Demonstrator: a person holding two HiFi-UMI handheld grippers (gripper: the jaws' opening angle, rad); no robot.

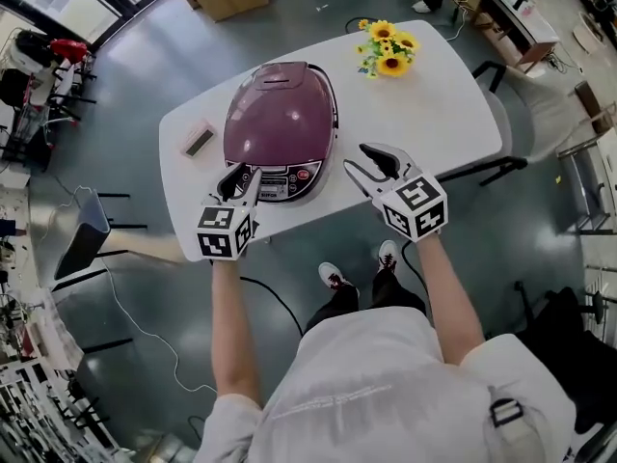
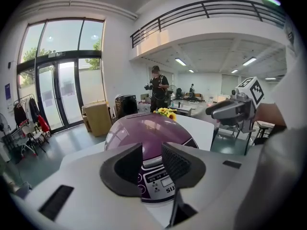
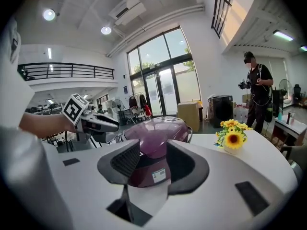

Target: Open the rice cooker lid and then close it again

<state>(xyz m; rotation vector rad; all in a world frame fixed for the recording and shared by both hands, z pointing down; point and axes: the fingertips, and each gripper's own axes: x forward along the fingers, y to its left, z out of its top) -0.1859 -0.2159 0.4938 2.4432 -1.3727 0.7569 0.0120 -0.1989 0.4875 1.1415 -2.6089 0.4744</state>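
The purple rice cooker [image 1: 281, 128] sits shut on the white bench [image 1: 443, 104]. Writing on its front panel [image 2: 158, 181] is too small to read. The left gripper [image 1: 241, 175] and right gripper [image 1: 362, 159] keep fingers apart, holding nothing.

You are in a large, open, two-level hall fitted out as a lab or work studio, not a home. Far beyond the jaws of your left gripper [image 2: 152, 158], off to their left, tall glass entrance doors [image 2: 57, 95] rise towards a high ceiling. Above and to the right of those jaws runs a white mezzanine with a black metal railing [image 2: 211, 8]. Straight ahead past them, a person in dark clothes [image 2: 157, 87] stands before a deep back room lit by ceiling strip lights [image 2: 181, 61]. A polished grey floor [image 1: 145, 75] surrounds the white rounded table [image 1: 453, 104] below the jaws.
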